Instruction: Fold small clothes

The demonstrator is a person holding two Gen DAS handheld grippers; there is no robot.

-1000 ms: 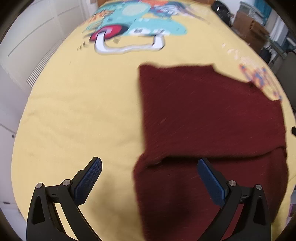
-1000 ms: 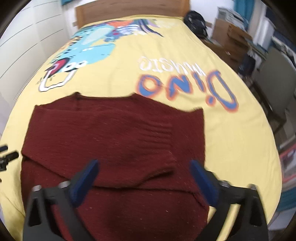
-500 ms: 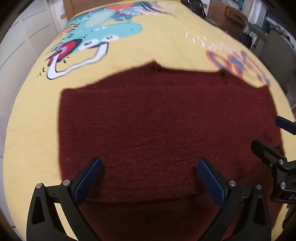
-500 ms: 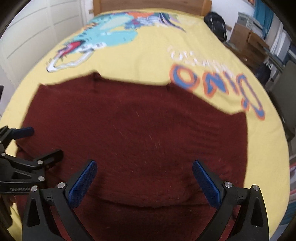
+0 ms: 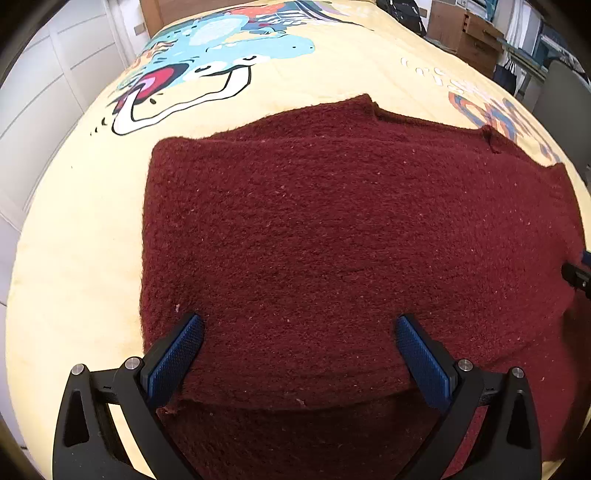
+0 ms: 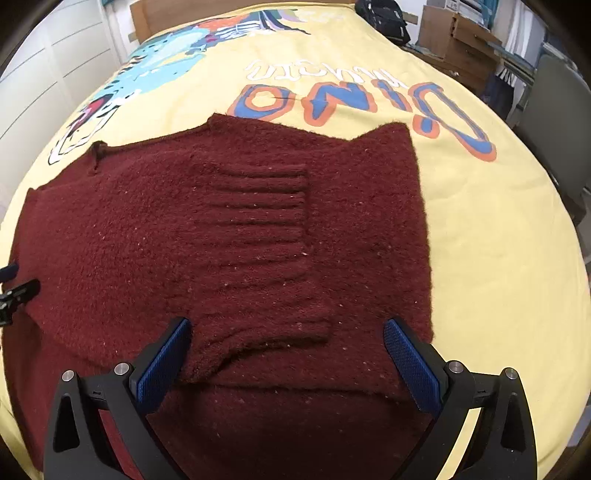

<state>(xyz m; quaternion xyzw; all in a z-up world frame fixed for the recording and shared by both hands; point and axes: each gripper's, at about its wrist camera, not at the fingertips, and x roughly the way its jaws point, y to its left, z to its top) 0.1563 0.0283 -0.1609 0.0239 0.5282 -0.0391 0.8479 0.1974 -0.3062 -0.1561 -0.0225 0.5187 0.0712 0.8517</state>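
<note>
A dark red knitted sweater lies flat on the yellow bed cover, with a folded layer across its near part. It also shows in the right wrist view, where a ribbed cuff lies folded onto the body. My left gripper is open and empty, just above the sweater's near left part. My right gripper is open and empty above the near right part. Each gripper's tip shows at the edge of the other's view.
The yellow bed cover has a cartoon dinosaur print and "Dino" lettering. White wardrobe doors stand at the left. Cardboard boxes, a black bag and a chair are at the right.
Both grippers have swung over the sweater and come closer to it. The left view turned from the sweater's left edge to its middle. Both stayed open.
</note>
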